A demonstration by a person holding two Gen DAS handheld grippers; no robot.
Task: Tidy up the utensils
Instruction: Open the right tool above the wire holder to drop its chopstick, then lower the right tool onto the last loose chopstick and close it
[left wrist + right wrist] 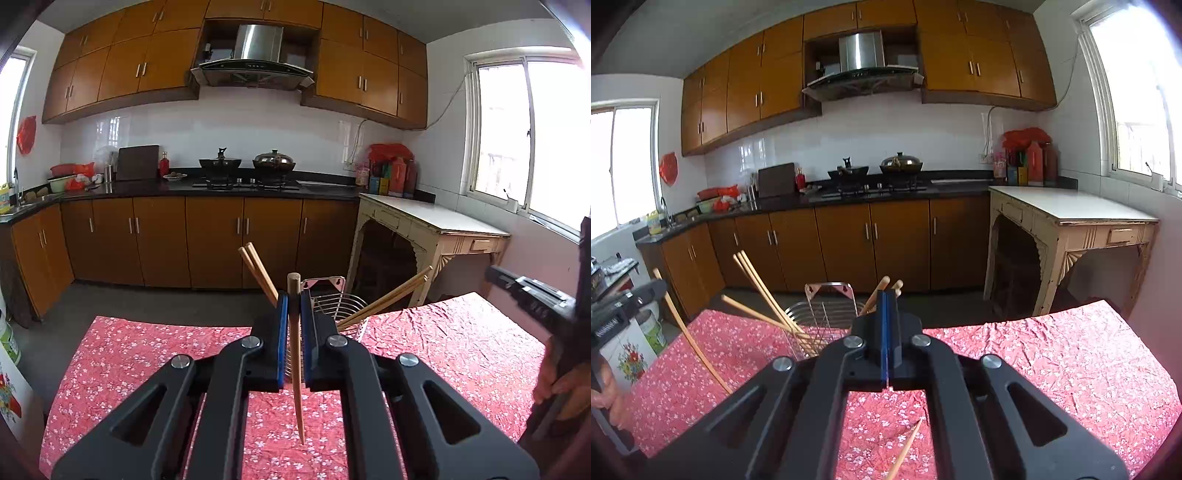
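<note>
Presently, left wrist view: the left tool (294,295) is clamped on one tapered light wooden chopstick (295,354), held near upright, blunt end above the blue pads, pointed end hanging over the bench with the red floral cloth (147,354). Behind it stands a wire metal utensil rack (341,301) with other wooden chopsticks (258,273) leaning out at angles.

Right wrist view: the right tool (888,334) is closed tight, pads meeting; whether it pinches anything cannot be told. A wooden chopstick tip (905,448) shows below it, and blunt ends (886,284) rise beyond the pads.

Risk, judged: the held stick may pivot or slip in a narrow pinch and miss the rack's gaps; leaning sticks could be knocked out on approach.
</note>
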